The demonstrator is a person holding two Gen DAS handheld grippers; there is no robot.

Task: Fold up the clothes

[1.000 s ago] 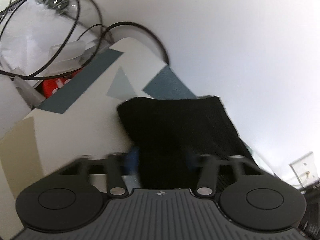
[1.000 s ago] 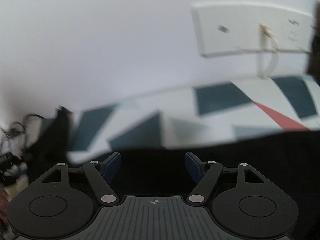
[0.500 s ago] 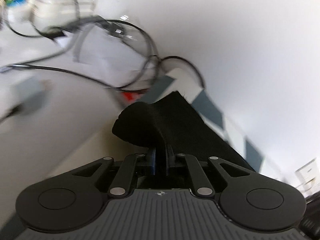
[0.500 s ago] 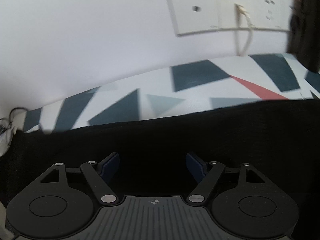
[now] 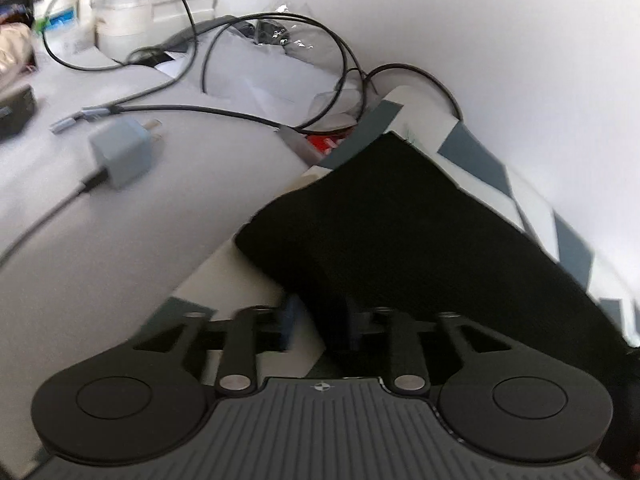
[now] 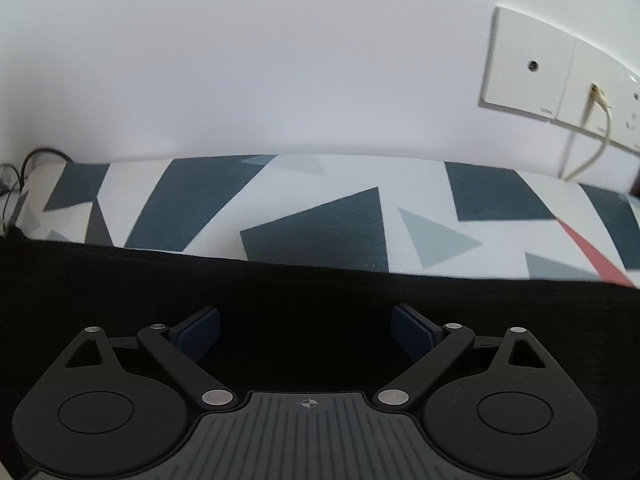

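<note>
My left hand-held gripper [image 5: 318, 322] has its jaws parted around the near edge of the black garment [image 5: 400, 220], released or barely touching; motion blur hides which. My right hand-held gripper [image 6: 306, 330] is spread wide, empty, low over the same dark cloth [image 6: 280, 292]. The garment lies flat on the patterned mat [image 6: 320, 216] on the table [image 5: 120, 240], its left end apparently doubled into a thick rounded fold. I judge it soft, light and limp; I would pinch corners or a folded edge. Only the left view shows cables [image 5: 240, 114] and a charger [image 5: 122, 154]; only the right shows the wall sockets [image 6: 560, 80].
</note>
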